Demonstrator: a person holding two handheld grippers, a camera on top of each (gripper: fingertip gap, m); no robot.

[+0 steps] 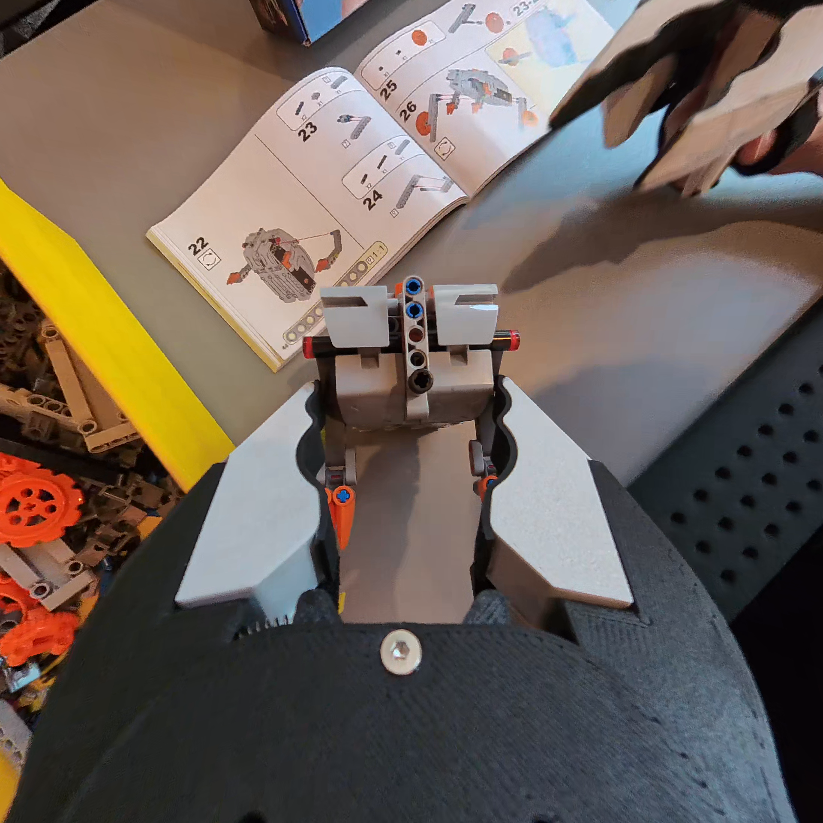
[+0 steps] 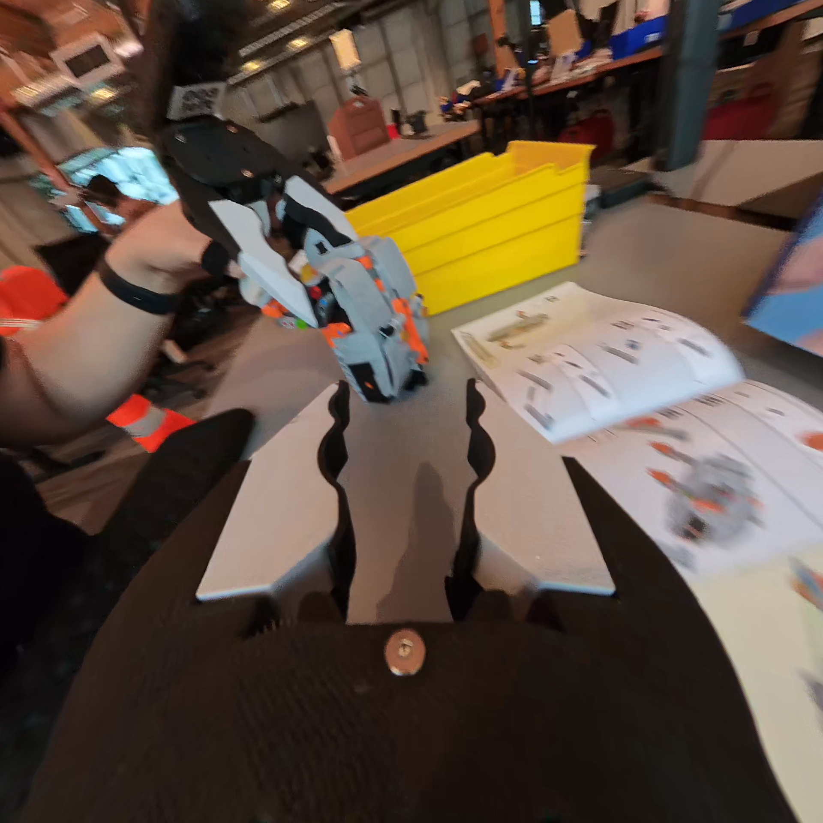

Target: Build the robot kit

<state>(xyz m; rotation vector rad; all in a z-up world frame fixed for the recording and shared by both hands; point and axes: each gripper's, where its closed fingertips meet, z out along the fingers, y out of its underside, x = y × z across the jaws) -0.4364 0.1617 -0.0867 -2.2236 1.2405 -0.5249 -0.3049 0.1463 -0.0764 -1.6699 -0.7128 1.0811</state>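
Note:
My left gripper (image 1: 407,392) is shut on a grey building-brick model (image 1: 409,338) with orange claws, blue pins and a red-tipped black axle. It holds the model by its sides above the grey table (image 1: 623,311). In the right wrist view the same model (image 2: 374,320) hangs tilted in the left gripper (image 2: 329,276), its lower end close to the table. My right gripper (image 2: 406,387) is open and empty, just in front of the model. It shows blurred at the top right of the left wrist view (image 1: 694,89).
An open instruction booklet (image 1: 311,178) lies on the table beyond the model, and to the right in the right wrist view (image 2: 601,356). A yellow bin (image 1: 89,320) (image 2: 490,231) holds loose grey and orange parts (image 1: 53,490). A blue box (image 2: 788,303) stands at the right. A person's arm (image 2: 89,320) is at the left.

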